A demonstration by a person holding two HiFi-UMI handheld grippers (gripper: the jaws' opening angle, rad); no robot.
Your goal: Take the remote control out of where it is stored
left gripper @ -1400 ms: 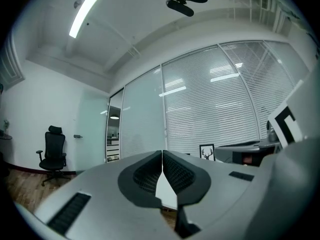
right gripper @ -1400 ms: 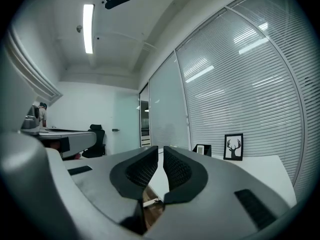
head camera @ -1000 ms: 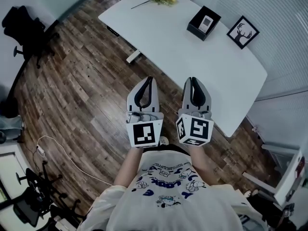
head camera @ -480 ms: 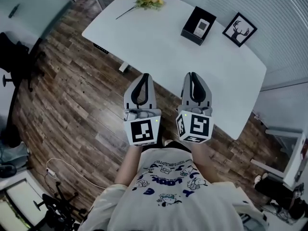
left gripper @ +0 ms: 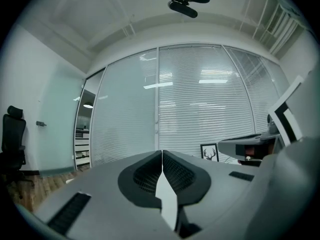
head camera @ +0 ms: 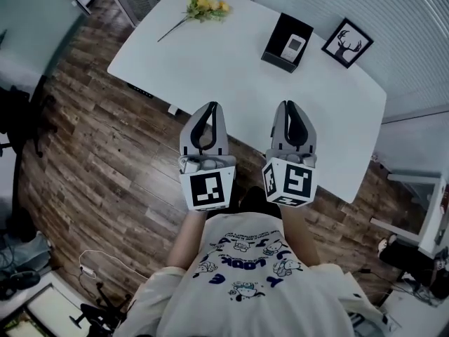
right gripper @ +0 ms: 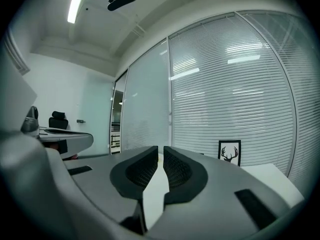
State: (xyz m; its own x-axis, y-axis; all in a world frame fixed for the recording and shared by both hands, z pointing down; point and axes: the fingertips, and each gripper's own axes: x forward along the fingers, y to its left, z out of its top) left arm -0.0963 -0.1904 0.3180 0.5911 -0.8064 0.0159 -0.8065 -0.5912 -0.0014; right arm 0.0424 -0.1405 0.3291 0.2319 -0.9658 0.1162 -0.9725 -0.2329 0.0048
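white table [head camera: 231,83], black box [head camera: 276,49]

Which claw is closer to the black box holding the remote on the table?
Right. In the head view the right claw is straight below the black box; the left claw is farther, below and left.

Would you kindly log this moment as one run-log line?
left gripper: shut, empty | right gripper: shut, empty | remote control: untouched, in black box on white table

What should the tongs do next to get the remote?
Probably reach the right tongs forward across the table toward the black box, opening them on the way. They and the left tongs are shut and empty at the near edge, and the remote lies in that box, farther back.
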